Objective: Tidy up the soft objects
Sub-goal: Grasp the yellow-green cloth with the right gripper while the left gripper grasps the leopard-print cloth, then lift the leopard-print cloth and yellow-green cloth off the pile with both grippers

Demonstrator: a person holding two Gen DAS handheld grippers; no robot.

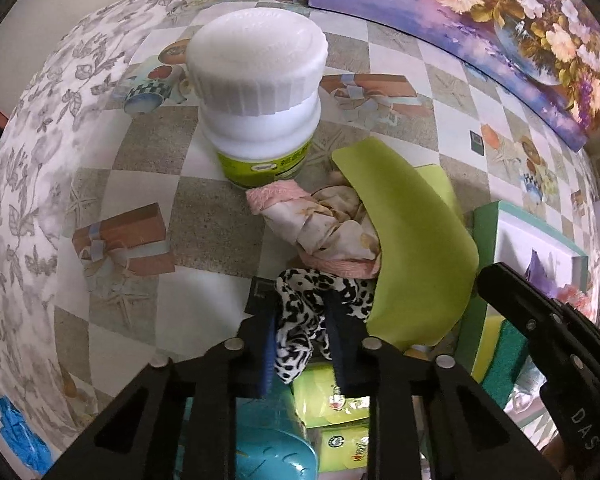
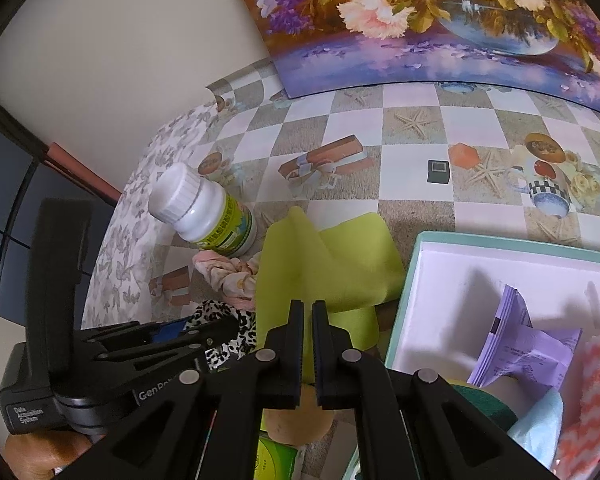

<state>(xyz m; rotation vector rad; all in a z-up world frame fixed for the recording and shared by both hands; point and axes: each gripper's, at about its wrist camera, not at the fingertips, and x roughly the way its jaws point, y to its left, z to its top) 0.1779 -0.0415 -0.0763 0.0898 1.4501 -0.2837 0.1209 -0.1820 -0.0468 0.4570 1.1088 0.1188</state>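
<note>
My left gripper [image 1: 300, 304] is shut on a black-and-white leopard-print scrunchie [image 1: 300, 312], which also shows in the right wrist view [image 2: 236, 336]. A pink floral scrunchie [image 1: 324, 224] lies just beyond it, partly under a lime green cloth [image 1: 416, 248]. My right gripper [image 2: 308, 308] is shut on the near edge of that lime green cloth [image 2: 332, 264], lifting it. The pink floral scrunchie [image 2: 228, 276] lies to the left of the cloth. A white box with a teal rim [image 2: 412, 280] at the right holds purple sachets [image 2: 520, 356] and a coral striped cloth [image 2: 592, 400].
A white bottle with a green label [image 1: 260, 100] stands behind the scrunchies; it also shows in the right wrist view [image 2: 208, 216]. A flower painting [image 2: 440, 20] leans at the table's back. Green packets [image 1: 332, 400] and a teal object [image 1: 276, 456] lie below my left gripper. A small black square [image 2: 438, 171] lies on the checkered tablecloth.
</note>
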